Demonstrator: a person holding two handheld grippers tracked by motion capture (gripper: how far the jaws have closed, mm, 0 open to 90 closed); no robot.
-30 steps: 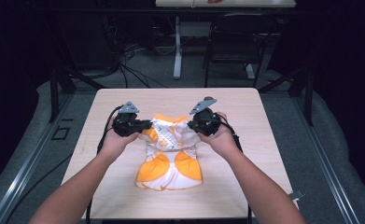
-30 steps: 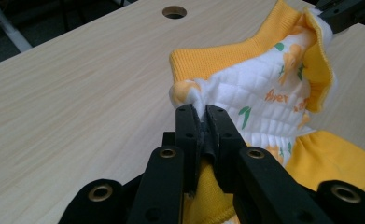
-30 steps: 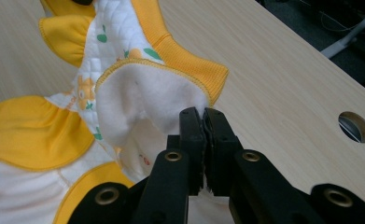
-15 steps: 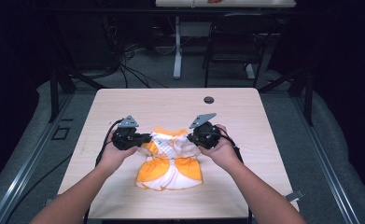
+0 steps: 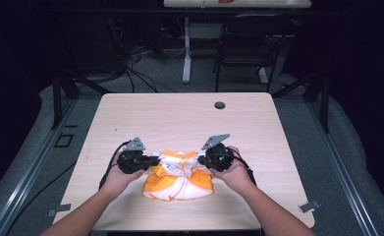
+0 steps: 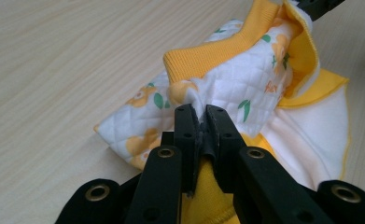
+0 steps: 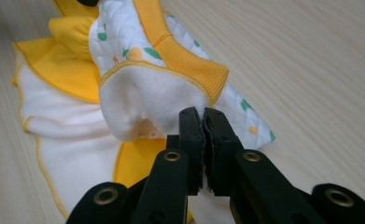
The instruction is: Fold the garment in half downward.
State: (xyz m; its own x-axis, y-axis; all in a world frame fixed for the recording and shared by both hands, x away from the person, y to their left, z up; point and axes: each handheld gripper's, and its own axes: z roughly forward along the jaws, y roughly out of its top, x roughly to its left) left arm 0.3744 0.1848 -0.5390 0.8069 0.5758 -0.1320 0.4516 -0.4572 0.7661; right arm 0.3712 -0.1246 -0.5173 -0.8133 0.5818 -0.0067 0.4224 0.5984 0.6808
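A small quilted orange-and-white garment (image 5: pixel 178 176) is laid on the light wooden table (image 5: pixel 189 118) near its front edge, between left gripper (image 5: pixel 152 161) and right gripper (image 5: pixel 201 160).

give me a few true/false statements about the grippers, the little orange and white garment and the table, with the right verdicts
1. Both grippers are clamped on the garment. True: the left gripper and the right gripper each pinch a fold of its fabric.
2. The garment is plain blue. False: it is orange and white, with a quilted part printed in orange and green.
3. The garment's lower part rests on the wooden table. True.
4. The garment lies at the far edge of the table. False: it is near the person's edge.
5. A small dark round spot sits near the table's far edge. True.
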